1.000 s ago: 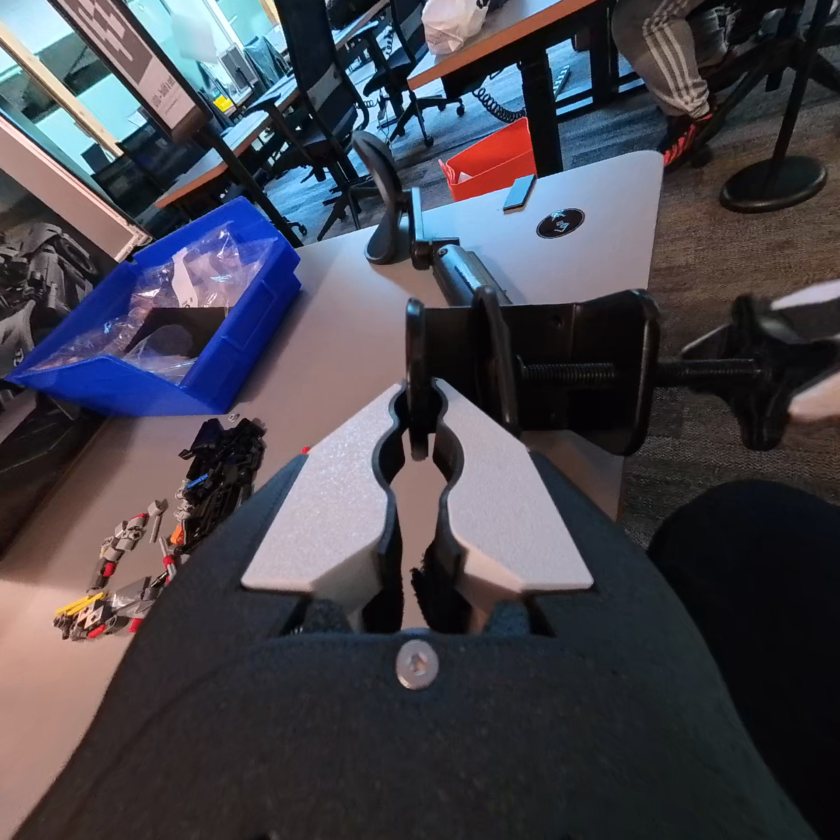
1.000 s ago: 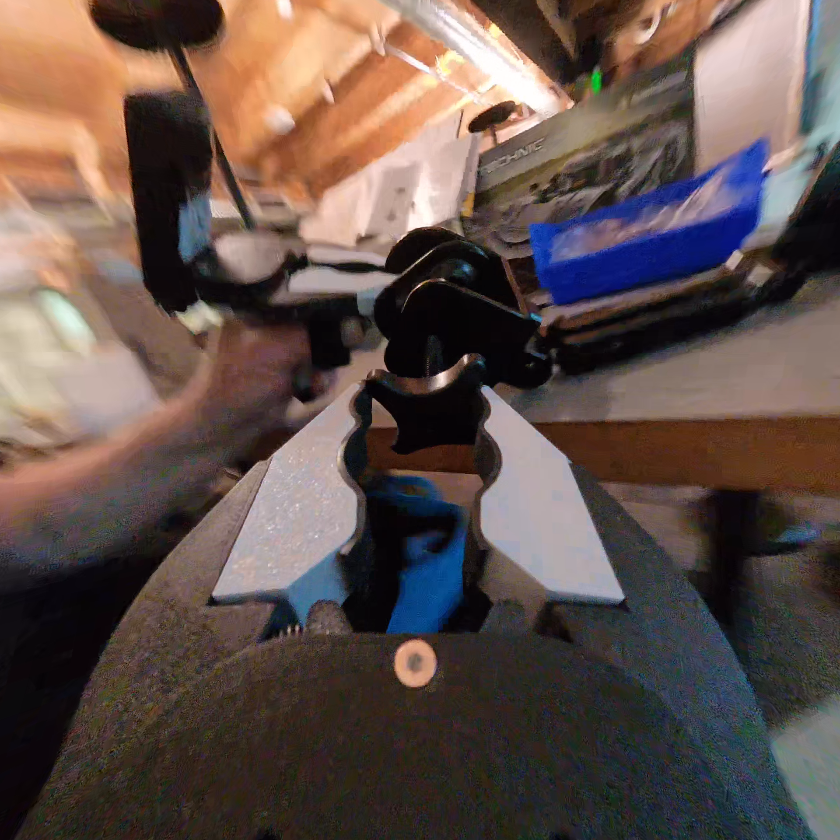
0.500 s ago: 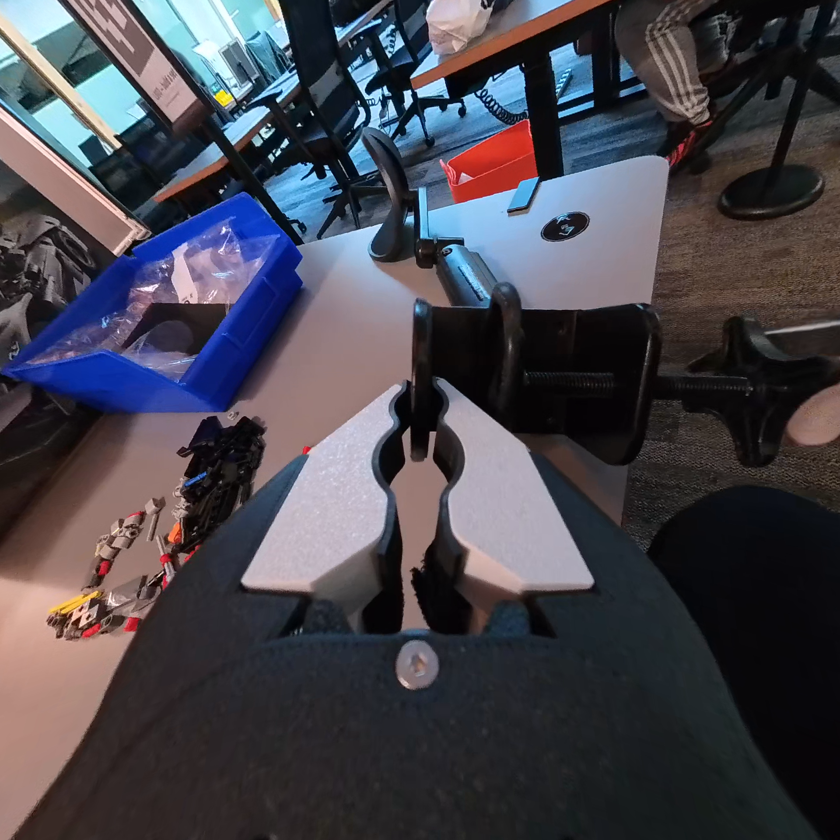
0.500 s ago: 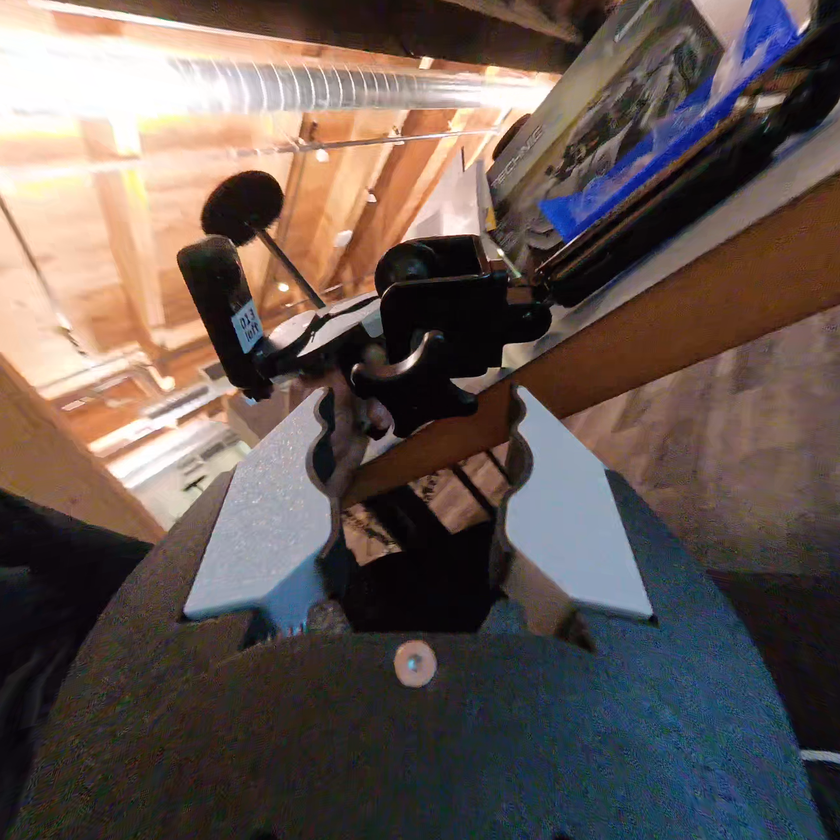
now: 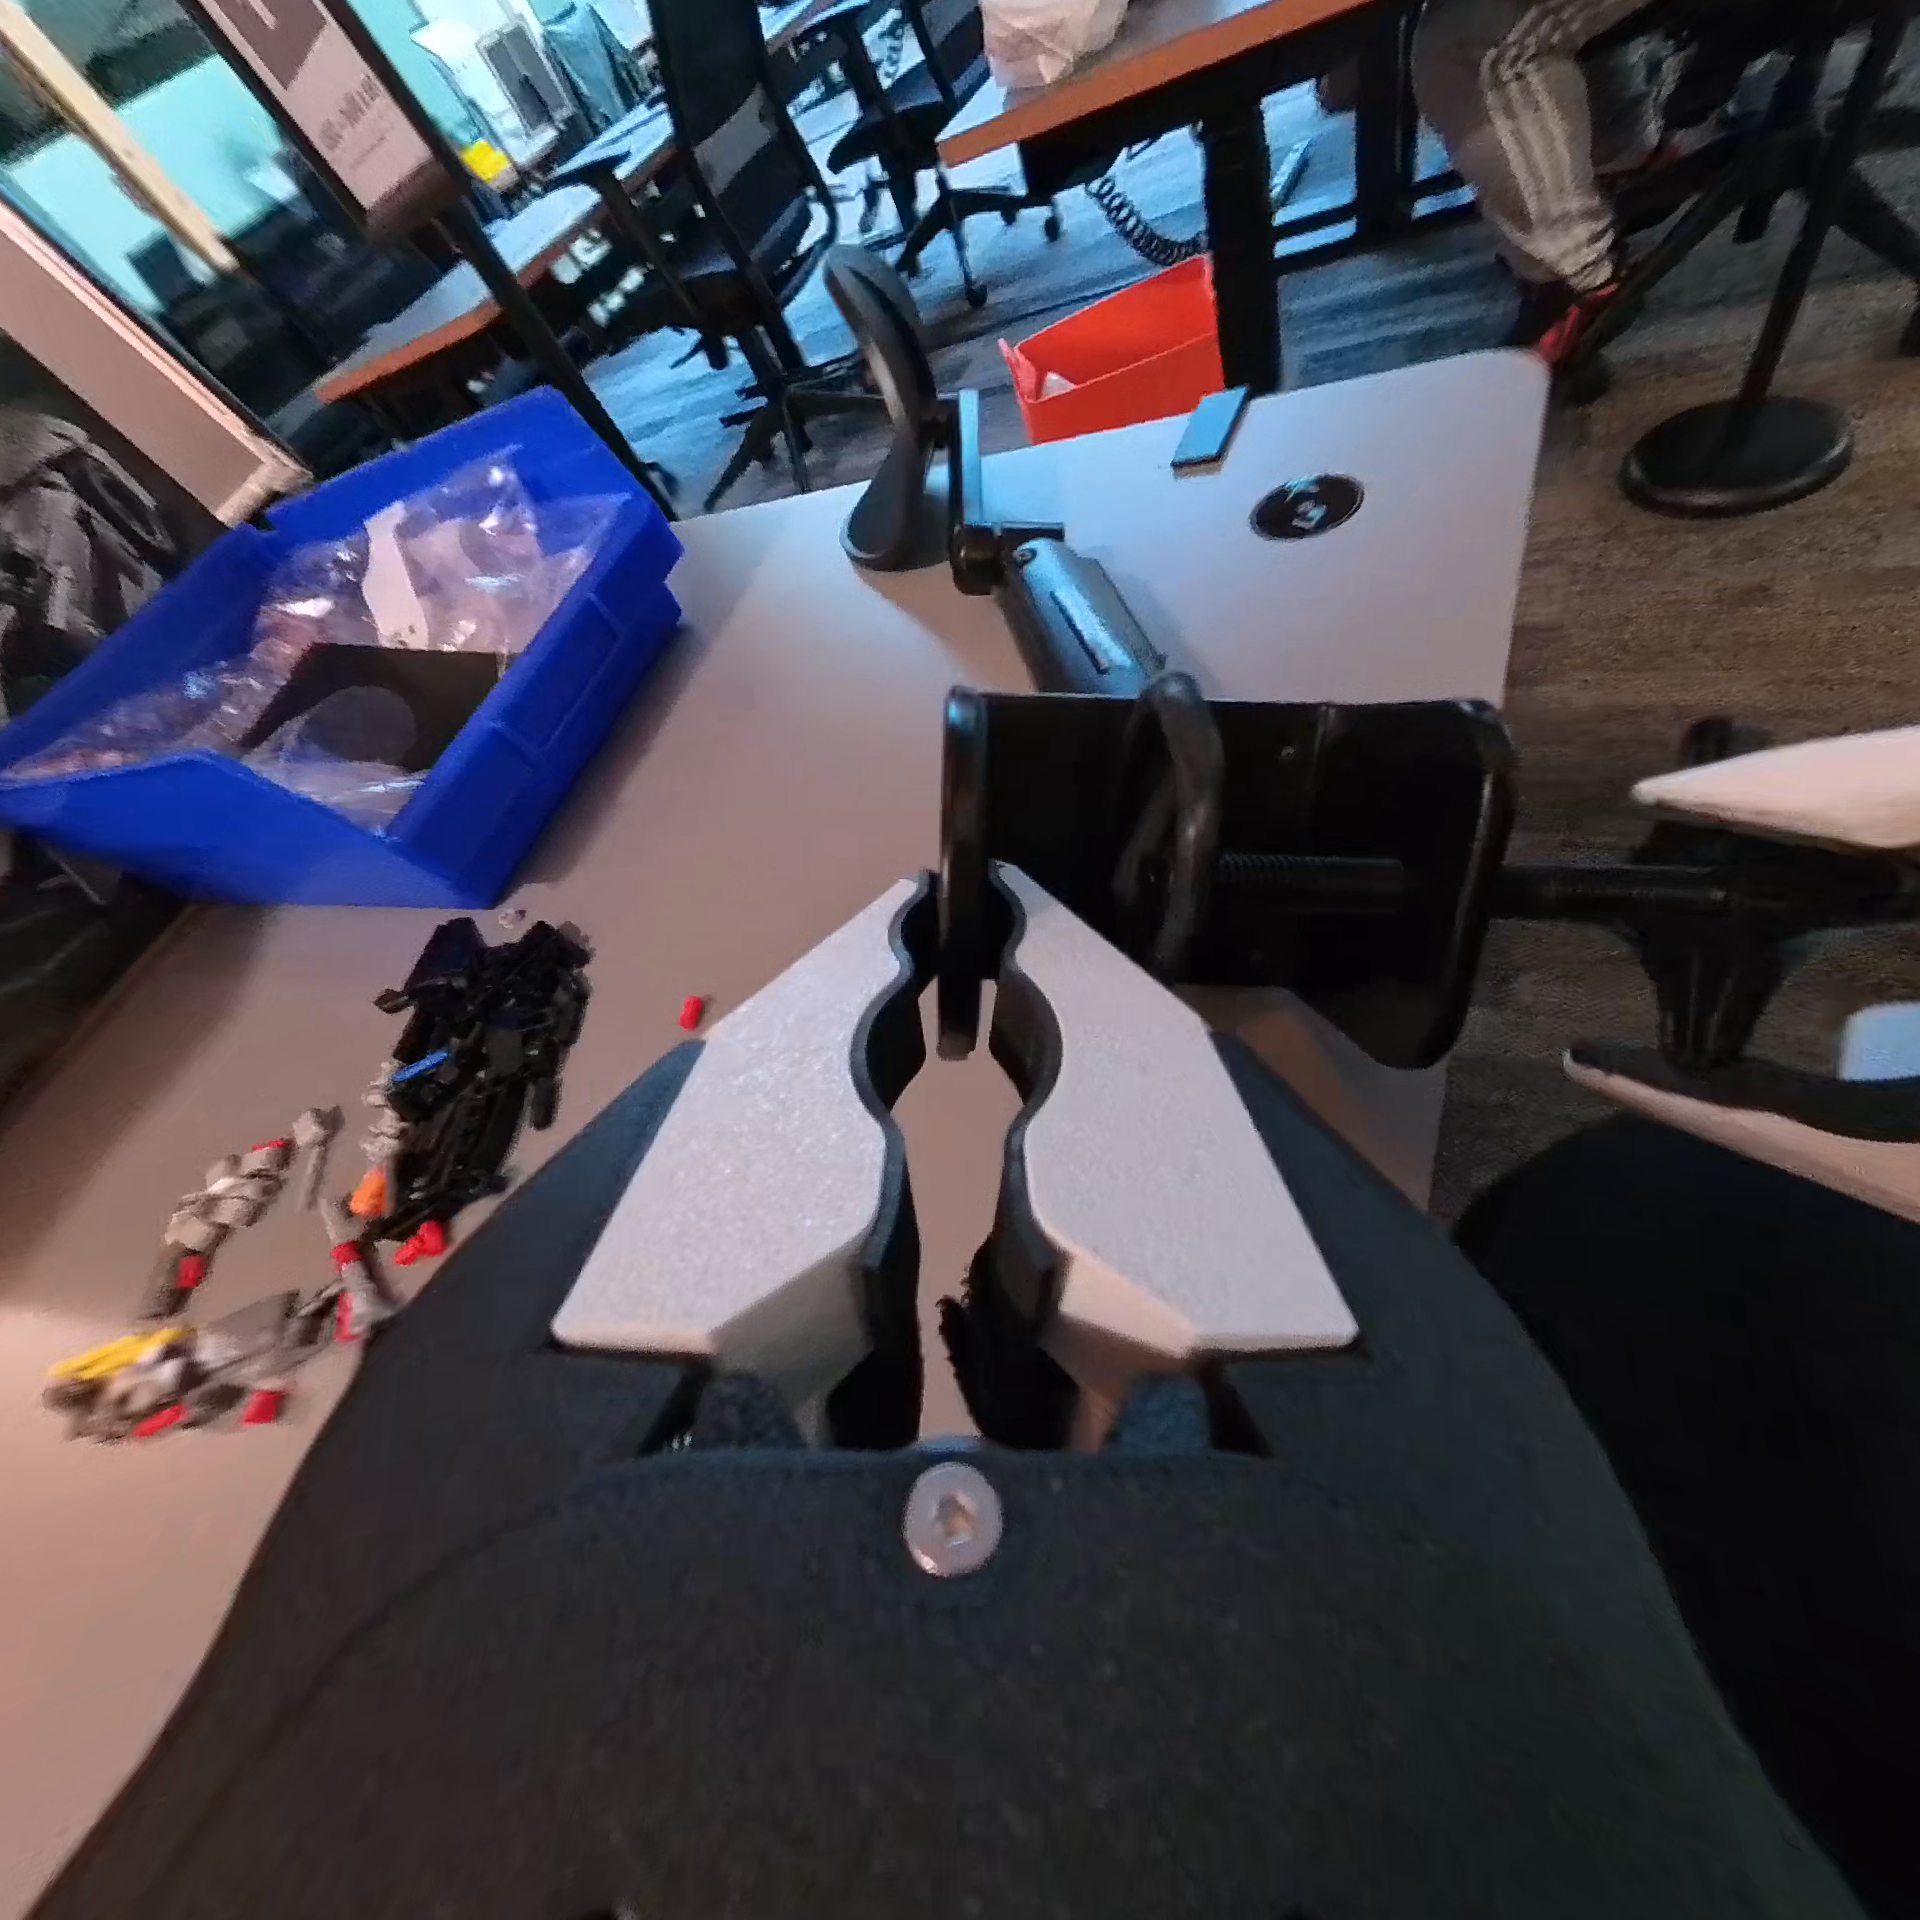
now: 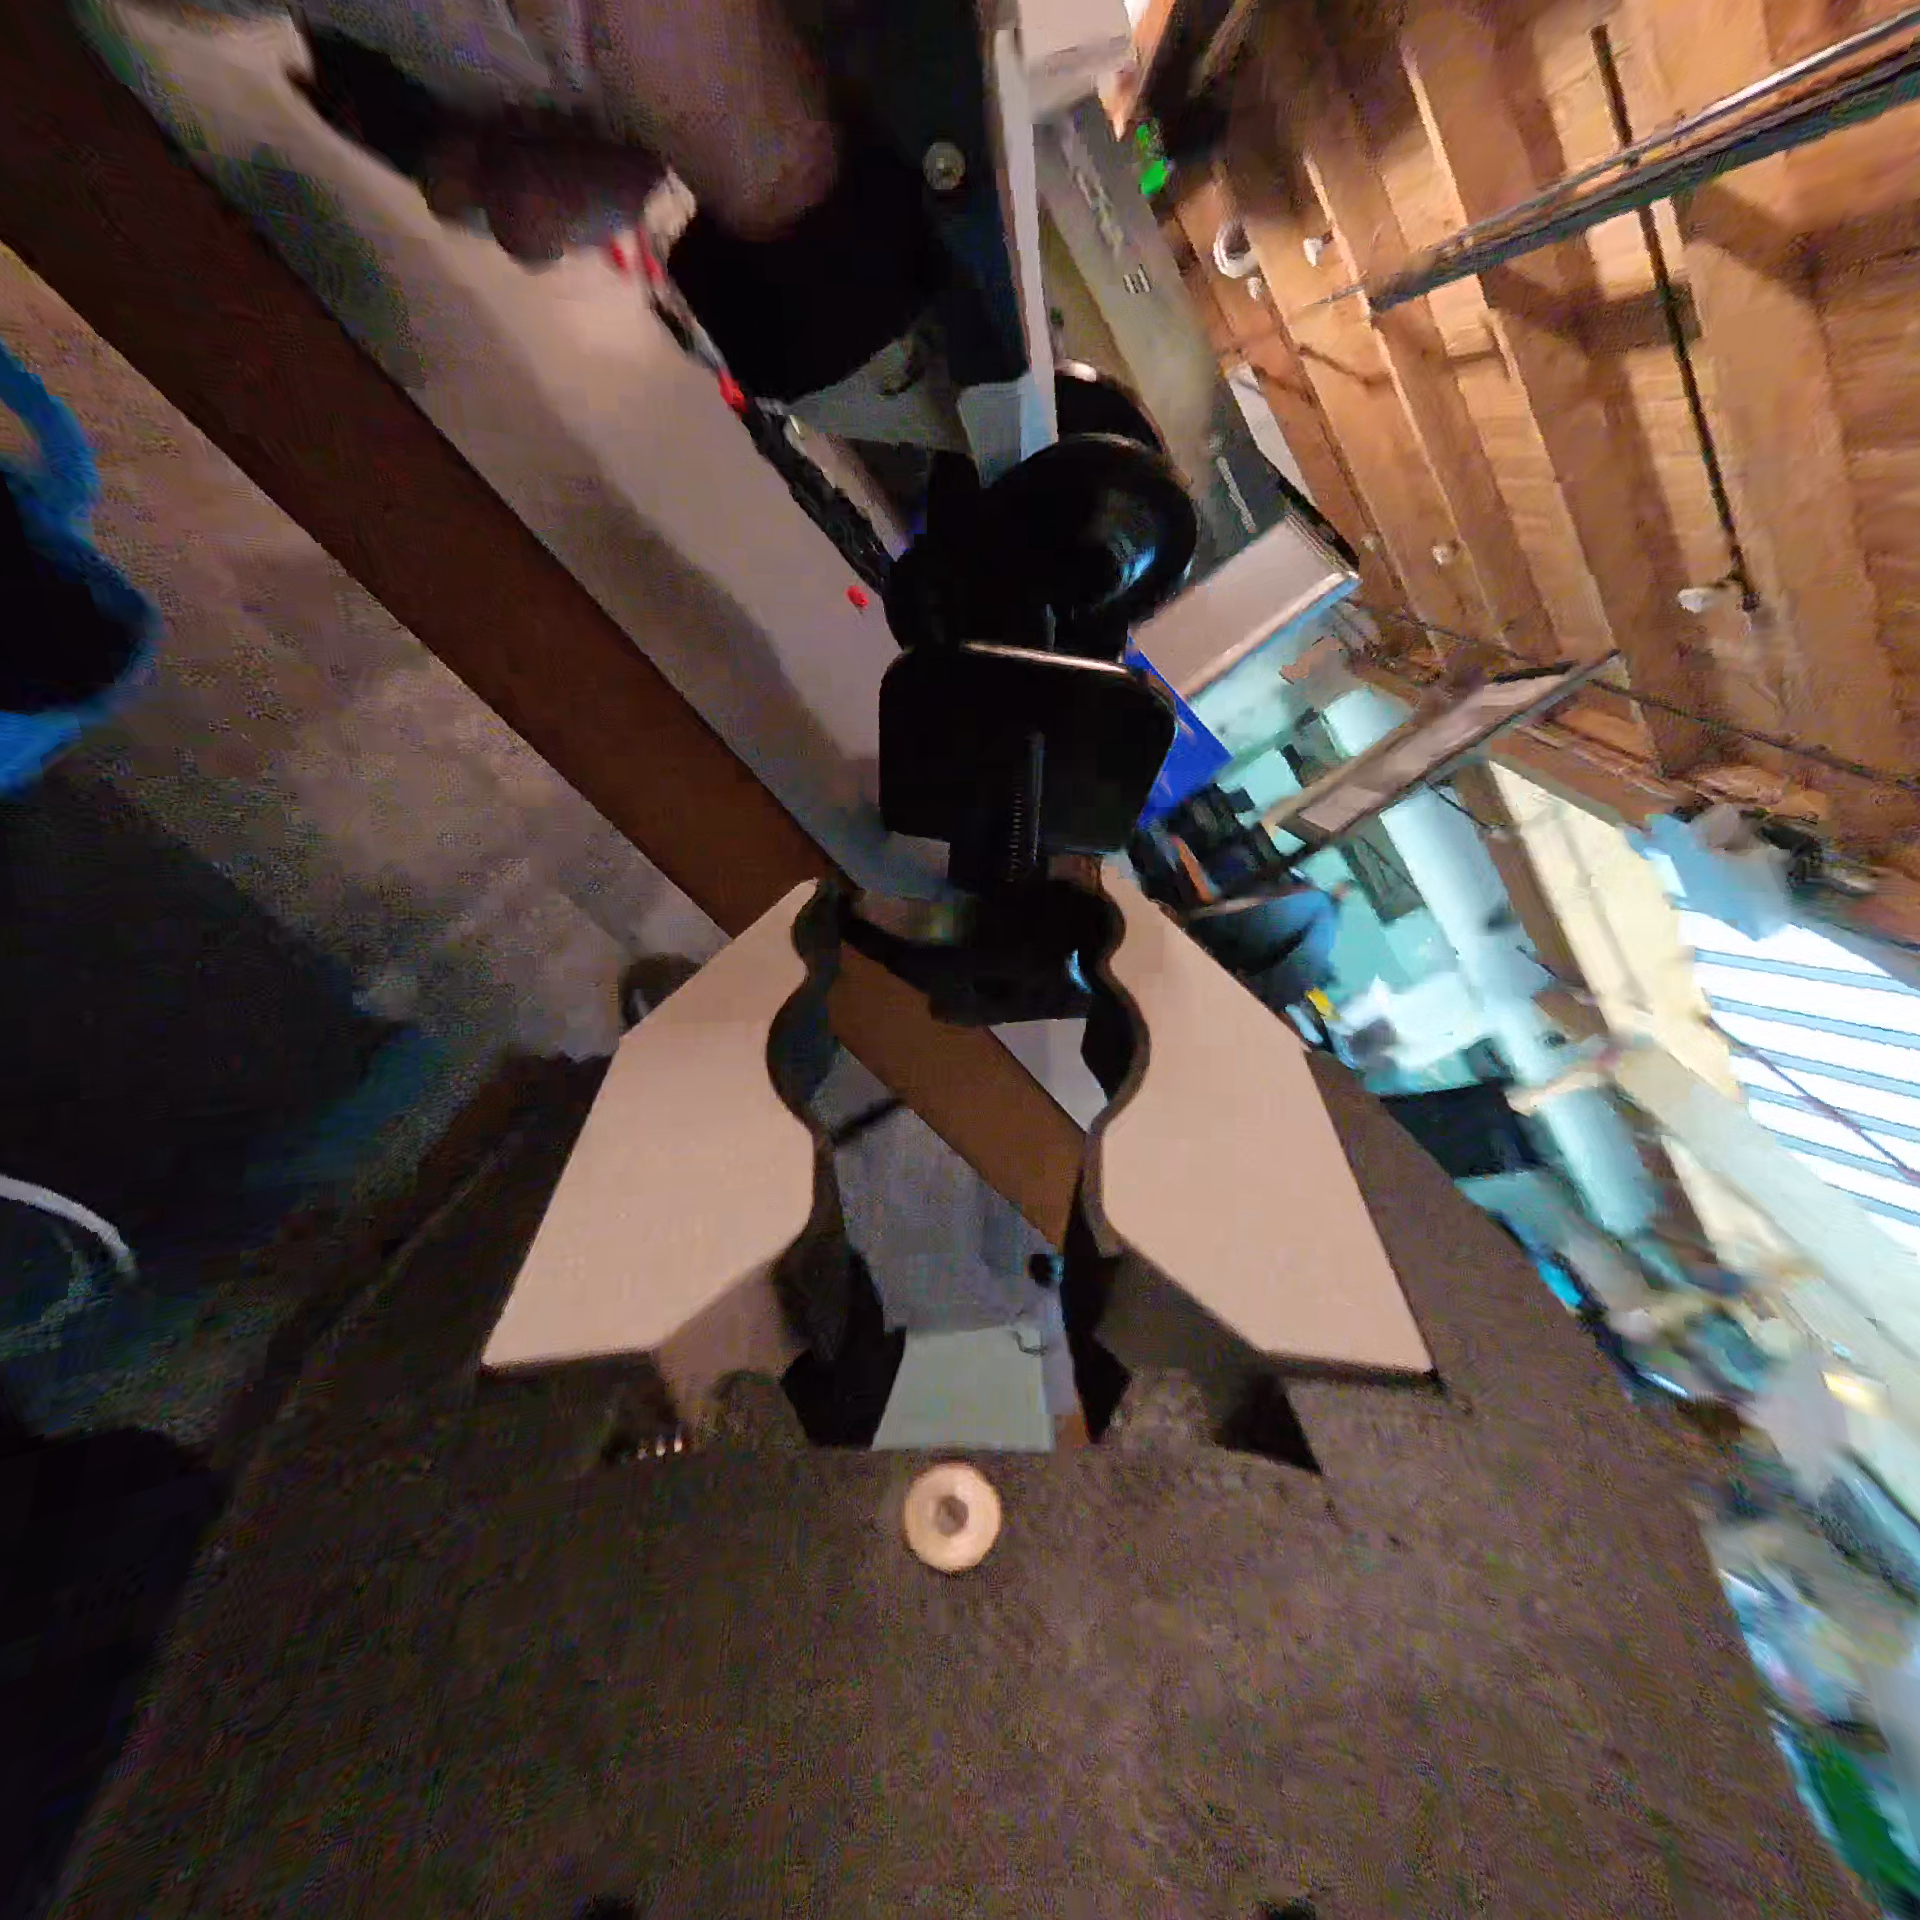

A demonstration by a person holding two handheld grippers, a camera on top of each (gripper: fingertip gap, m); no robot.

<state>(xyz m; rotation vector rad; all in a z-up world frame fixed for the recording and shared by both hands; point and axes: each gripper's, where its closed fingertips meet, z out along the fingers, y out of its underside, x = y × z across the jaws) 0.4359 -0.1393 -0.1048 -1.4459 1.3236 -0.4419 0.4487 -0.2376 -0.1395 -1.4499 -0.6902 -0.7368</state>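
At table edge [image 5: 1455, 1143], left gripper [image 5: 961, 914] pinching black clamp [image 5: 1247, 831] — right gripper [image 6: 961, 914] gripping its knob [image 6: 977, 961].

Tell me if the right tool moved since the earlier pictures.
Yes. The right tool rolled: the table edge, level before, now runs diagonally; it grips the clamp knob.

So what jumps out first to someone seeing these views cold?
The black clamp on the table edge: the left tool is shut on its upper plate, and the right tool grips its star knob below. Then the blue bin far left, with loose brick parts before it.
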